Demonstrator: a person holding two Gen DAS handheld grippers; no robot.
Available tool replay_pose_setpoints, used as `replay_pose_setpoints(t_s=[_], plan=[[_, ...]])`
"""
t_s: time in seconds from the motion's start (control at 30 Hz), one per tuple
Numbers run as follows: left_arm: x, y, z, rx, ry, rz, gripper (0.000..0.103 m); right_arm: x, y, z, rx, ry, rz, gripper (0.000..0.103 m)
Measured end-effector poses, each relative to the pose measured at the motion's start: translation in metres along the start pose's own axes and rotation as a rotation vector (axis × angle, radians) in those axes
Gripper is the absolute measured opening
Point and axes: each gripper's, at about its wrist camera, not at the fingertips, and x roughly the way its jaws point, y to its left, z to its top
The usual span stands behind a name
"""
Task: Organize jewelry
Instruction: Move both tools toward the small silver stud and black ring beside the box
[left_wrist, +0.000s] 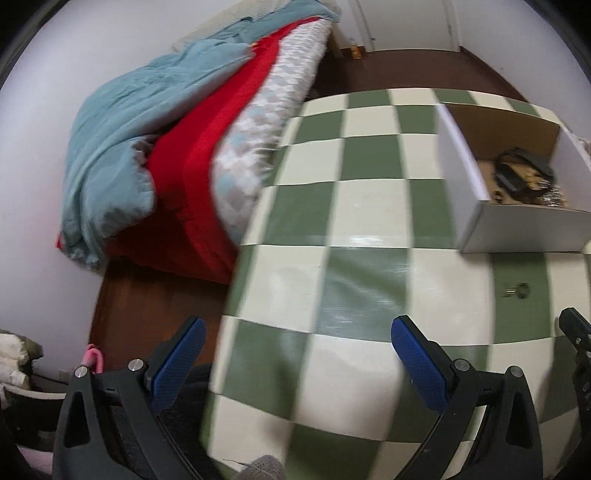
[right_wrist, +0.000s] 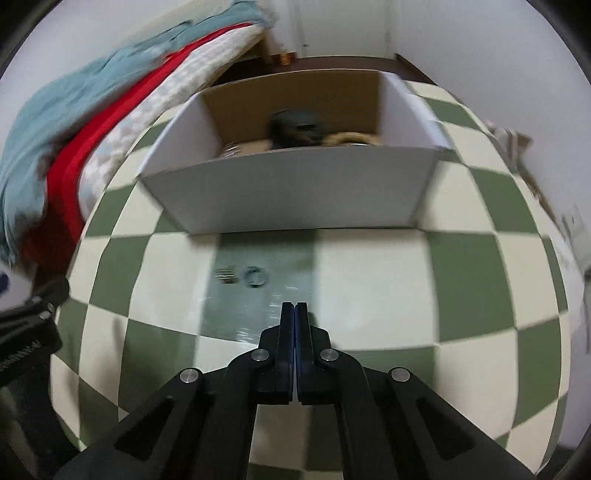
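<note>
A white cardboard box (right_wrist: 288, 192) stands on the green-and-cream checkered table (right_wrist: 369, 280); it also shows in the left wrist view (left_wrist: 517, 229). Dark and gold jewelry (left_wrist: 524, 177) lies inside it, blurred in the right wrist view (right_wrist: 306, 129). A small ring (right_wrist: 255, 276) and a small metal piece (right_wrist: 225, 276) lie on a green square in front of the box, also seen in the left wrist view (left_wrist: 515, 291). My right gripper (right_wrist: 294, 308) is shut and empty, just right of and nearer than the ring. My left gripper (left_wrist: 295, 332) is open and empty over the table's left edge.
A bed with teal, red and patterned bedding (left_wrist: 177, 147) stands left of the table. Brown floor (left_wrist: 147, 302) lies between them. Part of the right gripper (left_wrist: 576, 339) shows at the left view's right edge. Clutter (right_wrist: 517, 147) lies at the table's far right.
</note>
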Motion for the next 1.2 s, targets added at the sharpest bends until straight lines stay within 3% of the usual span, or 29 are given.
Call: replay_pose_setpoints(t_s=[0.1, 0.27, 0.4, 0.43, 0.47, 0.63, 1.1, 1.2], plan=[[0.0, -0.021, 0.004, 0.007, 0.021, -0.08, 0.102, -0.012, -0.027, -0.002, 0.075, -0.014, 0.02, 0.0], [0.007, -0.055, 0.012, 0.006, 0.068, -0.231, 0.102, -0.023, -0.055, -0.001, 0.189, -0.007, 0.142, 0.0], [0.009, -0.082, 0.014, 0.044, 0.071, -0.305, 0.1, -0.026, -0.064, 0.001, 0.211, -0.013, 0.116, 0.0], [0.009, -0.087, 0.014, 0.054, 0.069, -0.318, 0.093, -0.027, -0.068, 0.0, 0.219, -0.015, 0.111, 0.0], [0.01, -0.092, 0.013, 0.065, 0.073, -0.325, 0.083, -0.027, -0.073, 0.0, 0.232, -0.013, 0.103, 0.001], [0.012, -0.107, 0.01, 0.096, 0.073, -0.34, 0.065, -0.027, -0.092, -0.001, 0.267, -0.018, 0.07, 0.001], [0.011, -0.109, 0.013, 0.072, 0.045, -0.395, 0.044, -0.016, -0.105, -0.01, 0.296, 0.008, 0.052, 0.001], [0.012, -0.108, 0.015, 0.069, 0.039, -0.411, 0.029, -0.015, -0.104, -0.01, 0.294, 0.011, 0.052, 0.001]])
